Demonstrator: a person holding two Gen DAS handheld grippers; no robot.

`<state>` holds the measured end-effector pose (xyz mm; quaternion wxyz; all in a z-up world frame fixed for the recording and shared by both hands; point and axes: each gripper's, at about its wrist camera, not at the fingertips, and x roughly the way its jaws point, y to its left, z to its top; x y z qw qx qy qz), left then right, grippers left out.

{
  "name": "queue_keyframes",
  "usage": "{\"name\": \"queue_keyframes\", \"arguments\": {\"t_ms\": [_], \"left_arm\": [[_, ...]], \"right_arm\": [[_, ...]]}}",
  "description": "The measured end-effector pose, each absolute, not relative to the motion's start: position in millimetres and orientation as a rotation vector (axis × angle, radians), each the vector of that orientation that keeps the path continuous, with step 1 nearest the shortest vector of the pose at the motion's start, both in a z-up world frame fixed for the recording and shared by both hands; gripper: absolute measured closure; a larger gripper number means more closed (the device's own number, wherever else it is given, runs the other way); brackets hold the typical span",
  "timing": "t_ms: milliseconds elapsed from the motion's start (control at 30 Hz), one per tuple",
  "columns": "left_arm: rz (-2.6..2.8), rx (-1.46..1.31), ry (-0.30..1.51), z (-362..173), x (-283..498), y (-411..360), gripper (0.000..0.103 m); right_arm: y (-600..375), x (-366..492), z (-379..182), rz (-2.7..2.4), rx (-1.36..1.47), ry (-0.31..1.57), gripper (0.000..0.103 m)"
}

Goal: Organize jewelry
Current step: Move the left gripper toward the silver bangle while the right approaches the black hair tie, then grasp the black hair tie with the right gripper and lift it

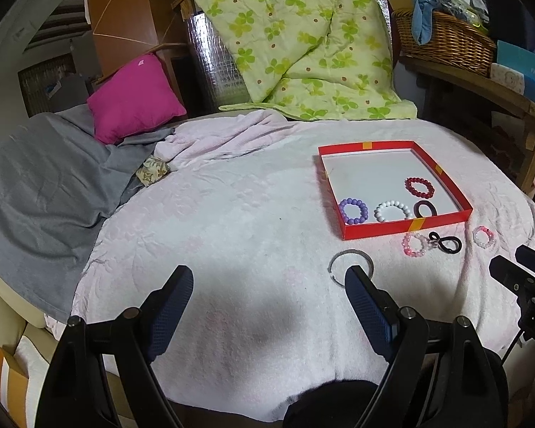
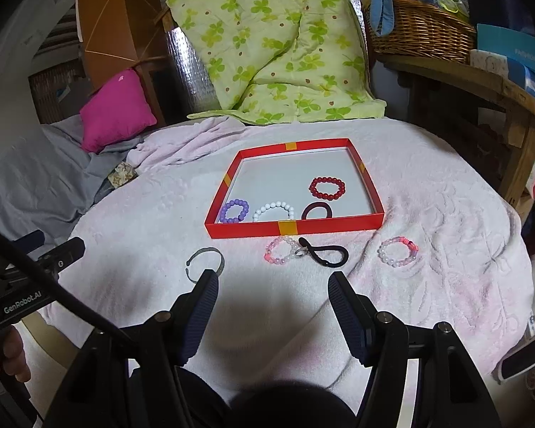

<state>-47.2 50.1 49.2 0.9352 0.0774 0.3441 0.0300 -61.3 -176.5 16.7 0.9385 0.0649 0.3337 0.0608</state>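
A red shallow box (image 1: 403, 231) (image 2: 253, 230) lies on a pink blanket. In it are a purple bead bracelet (image 1: 354, 210) (image 2: 234, 210), a white bead bracelet (image 1: 392, 211) (image 2: 273, 211), a dark red bead bracelet (image 1: 419, 186) (image 2: 326, 188) and a dark hair tie (image 1: 423, 209) (image 2: 315, 211). In front of the box lie a grey open bangle (image 1: 351, 265) (image 2: 205, 259), a pink bead bracelet (image 1: 414, 244) (image 2: 281, 249), a black clip (image 1: 446, 243) (image 2: 324, 254) and a pink-white bracelet (image 1: 484, 237) (image 2: 398, 251). My left gripper (image 1: 269, 278) is open and empty, its right finger at the bangle. My right gripper (image 2: 273, 285) is open and empty, short of the items.
A pink blanket (image 1: 253, 214) covers the round surface, with a grey blanket (image 1: 46, 185) and magenta pillow (image 1: 135, 98) at the left. A green floral quilt (image 2: 274, 46) hangs behind. A wicker basket (image 2: 421, 32) and blue boxes sit on a wooden shelf at the right.
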Motion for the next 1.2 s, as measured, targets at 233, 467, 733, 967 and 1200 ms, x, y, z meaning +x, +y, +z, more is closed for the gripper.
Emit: {"name": "queue_keyframes", "arguments": {"t_ms": [233,467,733,967,1200], "left_arm": [[0.049,0.157,0.726,39.5,-37.1,48.8,0.016],[-0.005,0.139,0.781,18.0,-15.7,46.2,0.016],[-0.123,0.104,0.899,-25.3,16.6,38.9,0.016],[-0.123,0.068,0.955,-44.5,28.7,43.2,0.016],[-0.126,0.084,0.984,-54.0,35.9,38.0,0.016]], "right_arm": [[-180.7,-49.3,11.0,0.112,0.115,0.698,0.035],[-201.8,-19.4,-11.4,0.116,0.144,0.729,0.044],[-213.0,12.8,-37.3,0.136,0.156,0.760,0.054],[-209.4,46.8,-61.0,0.178,0.170,0.820,0.066],[-212.2,75.1,-75.5,0.193,0.199,0.873,0.075]]}}
